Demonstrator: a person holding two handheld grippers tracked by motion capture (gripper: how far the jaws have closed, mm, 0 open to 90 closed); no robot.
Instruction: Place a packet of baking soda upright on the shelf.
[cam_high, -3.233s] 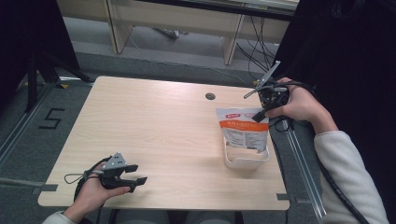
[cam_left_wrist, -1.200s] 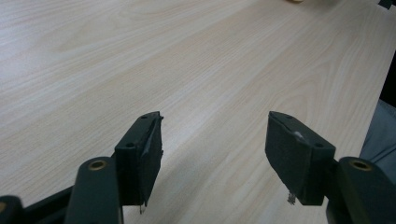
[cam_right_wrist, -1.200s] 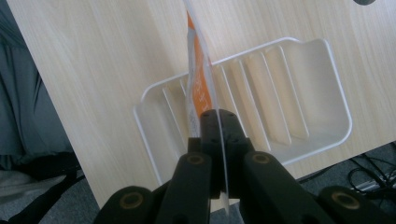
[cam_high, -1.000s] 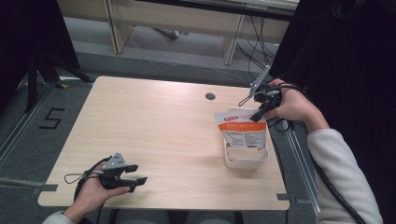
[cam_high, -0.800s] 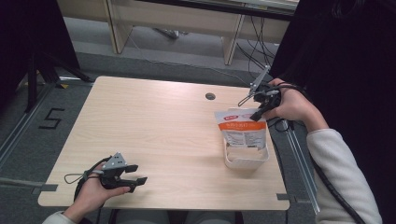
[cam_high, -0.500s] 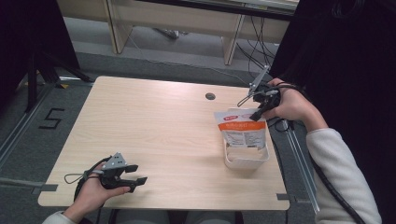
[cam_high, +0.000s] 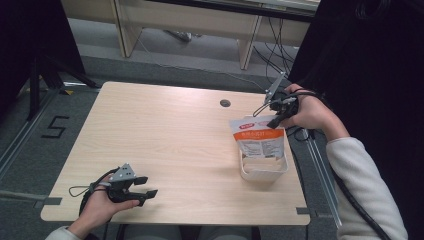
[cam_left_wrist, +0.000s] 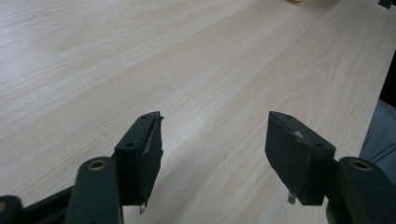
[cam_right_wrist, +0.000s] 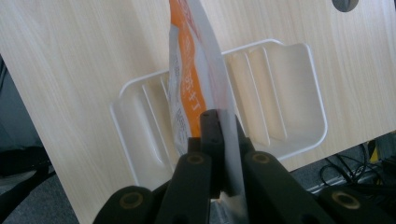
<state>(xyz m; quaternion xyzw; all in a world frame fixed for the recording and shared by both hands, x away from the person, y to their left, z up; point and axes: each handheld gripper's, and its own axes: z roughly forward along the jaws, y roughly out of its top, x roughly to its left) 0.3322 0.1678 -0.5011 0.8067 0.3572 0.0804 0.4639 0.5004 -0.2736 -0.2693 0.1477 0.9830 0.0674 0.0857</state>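
Where jaws meet, pouch (cam_right_wrist: 198, 79) top edge.

pouch (cam_high: 260, 141): orange-white, upright, top edge pinched | tray (cam_high: 263, 172): white ribbed plastic, table's right edge

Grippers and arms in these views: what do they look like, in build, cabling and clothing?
The left gripper and the right gripper are black, each with two flat-padded jaws on arms with brass-coloured pivot rivets. Each carries a grey three-cornered plate and trails a black cable. A cream sleeve covers the right forearm.
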